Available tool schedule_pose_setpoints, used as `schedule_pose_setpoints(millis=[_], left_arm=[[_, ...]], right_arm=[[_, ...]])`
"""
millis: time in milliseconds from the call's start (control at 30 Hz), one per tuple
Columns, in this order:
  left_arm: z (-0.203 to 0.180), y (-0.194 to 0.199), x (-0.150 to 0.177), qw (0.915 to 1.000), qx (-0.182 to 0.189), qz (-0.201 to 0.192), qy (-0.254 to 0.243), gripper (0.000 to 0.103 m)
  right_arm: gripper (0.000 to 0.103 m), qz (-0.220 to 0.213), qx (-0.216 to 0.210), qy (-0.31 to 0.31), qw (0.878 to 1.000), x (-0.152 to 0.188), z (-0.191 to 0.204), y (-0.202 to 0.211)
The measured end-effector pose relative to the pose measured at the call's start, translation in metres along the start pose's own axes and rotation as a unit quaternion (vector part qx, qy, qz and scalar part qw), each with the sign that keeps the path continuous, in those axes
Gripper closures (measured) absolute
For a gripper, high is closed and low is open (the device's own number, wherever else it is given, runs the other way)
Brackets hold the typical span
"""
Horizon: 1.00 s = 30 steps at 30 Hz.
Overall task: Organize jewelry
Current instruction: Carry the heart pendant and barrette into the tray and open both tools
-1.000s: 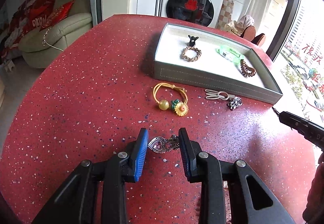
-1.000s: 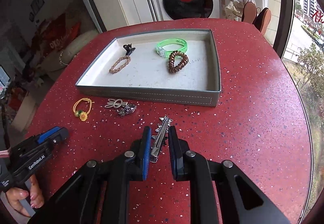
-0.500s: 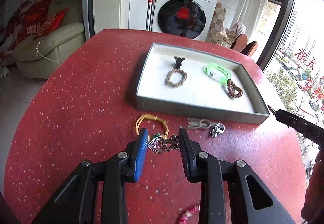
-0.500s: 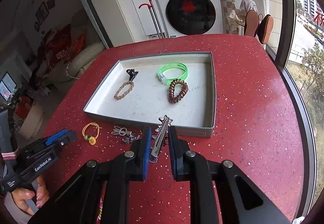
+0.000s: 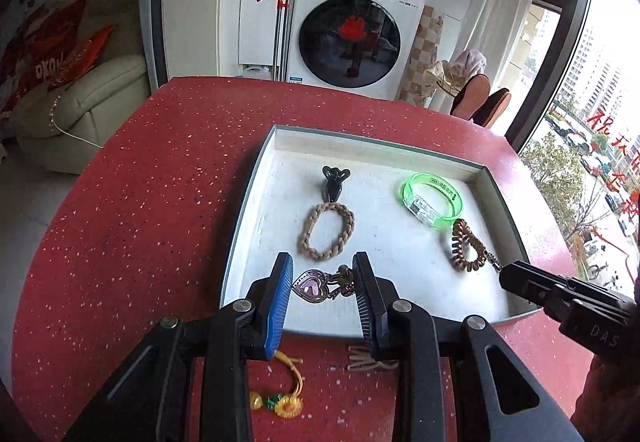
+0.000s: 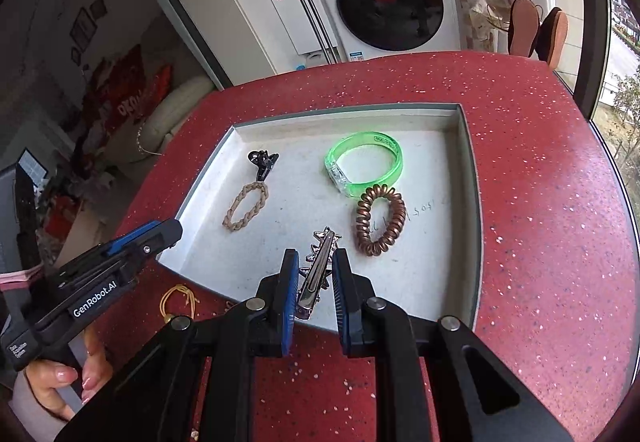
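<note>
yellow hair tie (image 5: 280,394) partly hidden; beige clip (image 5: 370,362) half covered

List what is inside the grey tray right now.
Lying in the tray: black clip, braided band, green bracelet, coil tie. The grippers hide part of its near edge.

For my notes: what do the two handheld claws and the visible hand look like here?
Both claws are black plastic with silver pivot bolts and ribbed blue pads. The left claw reads "GenRobot.AI" in white along its side in the right wrist view; the right claw shows "DAS" lettering in the left wrist view. The hand has glossy pale-pink nails; a pink band sits nearby.
</note>
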<state>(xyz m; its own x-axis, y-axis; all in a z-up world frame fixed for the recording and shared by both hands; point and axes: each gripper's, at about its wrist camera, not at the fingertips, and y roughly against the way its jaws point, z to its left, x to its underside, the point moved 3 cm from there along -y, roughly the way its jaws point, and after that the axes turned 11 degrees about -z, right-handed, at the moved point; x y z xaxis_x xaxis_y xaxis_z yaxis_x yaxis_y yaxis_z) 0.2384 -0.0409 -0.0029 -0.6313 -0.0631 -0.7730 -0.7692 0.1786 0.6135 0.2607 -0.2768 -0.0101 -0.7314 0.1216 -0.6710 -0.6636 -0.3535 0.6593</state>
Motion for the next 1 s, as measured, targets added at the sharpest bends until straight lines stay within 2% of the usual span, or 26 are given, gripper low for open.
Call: schedule_pose_setpoints(millis=[200, 367, 500, 633, 800, 933, 967, 1000], left_arm=[[-0.008, -0.033, -0.010, 0.9998, -0.004, 0.017, -0.014, 0.054], [-0.015, -0.057, -0.010, 0.9989, -0.010, 0.033, -0.032, 0.054], [-0.022, -0.071, -0.005, 0.9973, -0.018, 0.043, -0.057, 0.054], [-0.029, -0.078, 0.001, 0.9952, -0.027, 0.047, -0.081, 0.054], [-0.038, -0.085, 0.009, 0.9906, -0.046, 0.057, -0.116, 0.051], [-0.040, -0.085, 0.010, 0.9896, -0.050, 0.057, -0.123, 0.051], [-0.040, -0.085, 0.009, 0.9895, -0.051, 0.057, -0.123, 0.051], [-0.040, -0.085, 0.009, 0.9894, -0.052, 0.058, -0.122, 0.051]], right_arm=[[0.085, 0.024, 0.000, 0.004, 1.000, -0.001, 0.000, -0.034], [0.085, 0.038, 0.026, 0.017, 0.999, 0.001, -0.011, -0.050], [0.085, 0.038, 0.058, 0.041, 0.997, 0.002, -0.021, -0.053], [0.085, 0.032, 0.072, 0.053, 0.995, -0.001, -0.024, -0.050], [0.084, 0.035, 0.073, 0.065, 0.995, -0.001, -0.022, -0.048], [0.082, 0.036, 0.068, 0.053, 0.996, -0.001, -0.024, -0.047], [0.081, 0.035, 0.066, 0.049, 0.996, -0.002, -0.025, -0.045], [0.075, 0.034, 0.062, 0.044, 0.996, -0.002, -0.026, -0.043]])
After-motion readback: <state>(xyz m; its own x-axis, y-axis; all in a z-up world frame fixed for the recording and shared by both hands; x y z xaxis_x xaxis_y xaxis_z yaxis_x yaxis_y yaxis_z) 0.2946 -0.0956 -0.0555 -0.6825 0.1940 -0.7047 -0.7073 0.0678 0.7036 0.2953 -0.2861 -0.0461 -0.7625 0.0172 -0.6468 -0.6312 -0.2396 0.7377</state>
